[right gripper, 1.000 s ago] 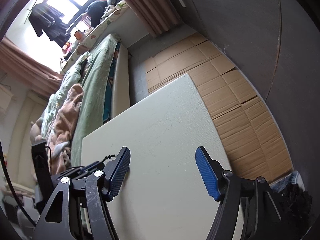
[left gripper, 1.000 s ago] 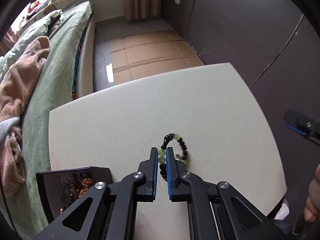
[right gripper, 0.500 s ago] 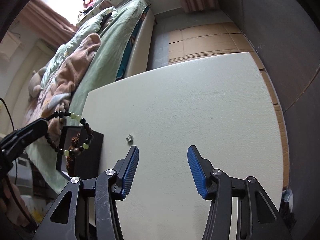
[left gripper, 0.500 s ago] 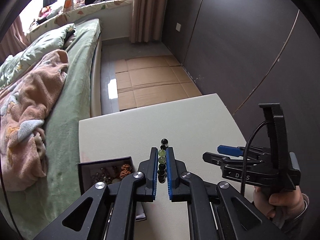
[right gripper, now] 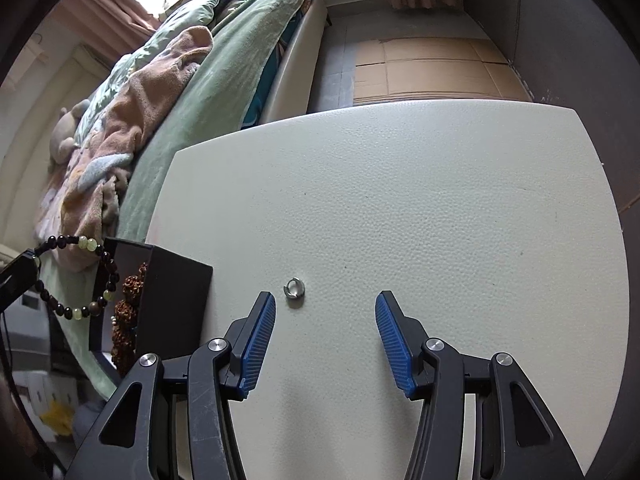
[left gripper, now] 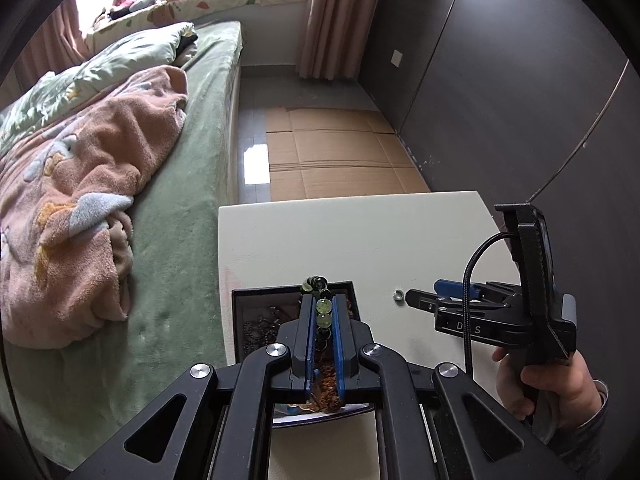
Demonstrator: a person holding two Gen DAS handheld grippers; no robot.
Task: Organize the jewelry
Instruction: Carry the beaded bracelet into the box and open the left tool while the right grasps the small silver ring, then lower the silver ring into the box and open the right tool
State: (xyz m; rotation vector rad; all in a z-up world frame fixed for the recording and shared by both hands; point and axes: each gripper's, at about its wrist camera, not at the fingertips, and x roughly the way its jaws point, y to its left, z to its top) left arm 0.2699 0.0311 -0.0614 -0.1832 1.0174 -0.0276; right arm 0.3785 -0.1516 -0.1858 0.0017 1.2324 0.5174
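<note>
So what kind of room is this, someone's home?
Most likely a home bedroom: a bed with green bedding and a pink blanket runs beside the white table, and curtains hang by a window ledge piled with clothes.

Black hand-held gripper (right gripper: 325, 334), ribbed blue pads (right gripper: 259, 338), silver screws, black cable (left gripper: 469, 280).

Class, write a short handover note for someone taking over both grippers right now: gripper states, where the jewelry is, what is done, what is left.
Left gripper: shut on the black-and-pale-green beaded bracelet, held above the open black jewelry box.
Right gripper: open, empty, low over the white textured table.
Small silver ring: on the table, just ahead of the right gripper's left finger.
Done: bracelet picked up; brown beads already in box.
Left: release bracelet into box, then collect ring.
</note>
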